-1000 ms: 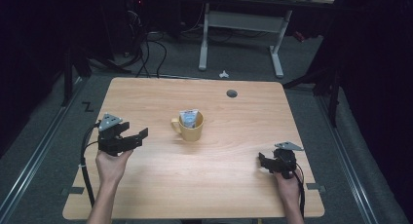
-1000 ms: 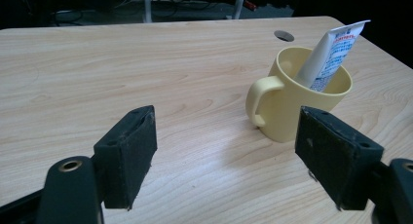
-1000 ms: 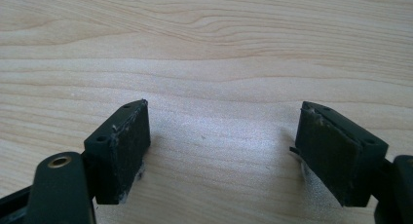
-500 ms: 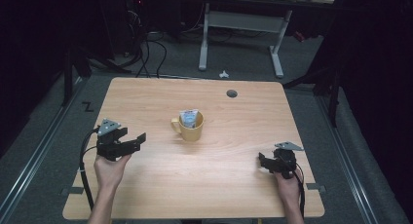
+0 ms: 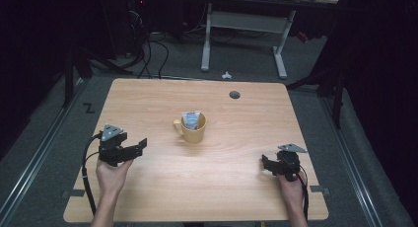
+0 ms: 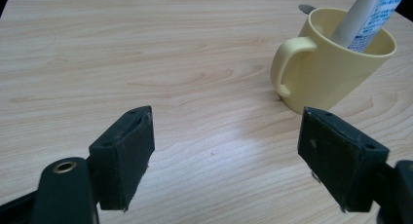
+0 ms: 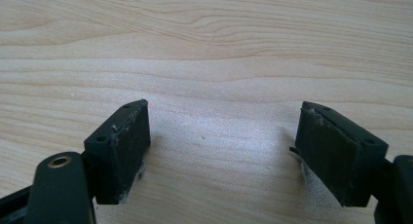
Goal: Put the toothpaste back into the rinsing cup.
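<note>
Both of our tongs stand released with nothing between the jaws. Our left gripper (image 5: 140, 147) has just been opening wider, its black jaws framing bare wood in the left gripper view; our right gripper (image 5: 266, 164) rests low near the right front edge of the table (image 5: 236, 197), jaws spread over plain wood grain.

What we judge the coming move to turn on is the yellow mug (image 5: 193, 129), which stands upright near the middle of the table. It lies ahead and to the right of our left gripper, and in the left gripper view (image 6: 336, 63) it sits just beyond the right-hand jaw, not between the two. Our left hand (image 5: 112, 175) is somewhat the nearer one; the right is well apart from it.

We see the mug's handle (image 6: 285, 63) turned toward our left side, a smooth, glossy loop on a glazed wall, likely ceramic. Inside leans a white tube (image 6: 372, 14) with blue print, its long axis tilted up and away from the handle, poking above the rim. It looks like soft plastic. We see matte, pale wood-grain laminate on the table.
</note>
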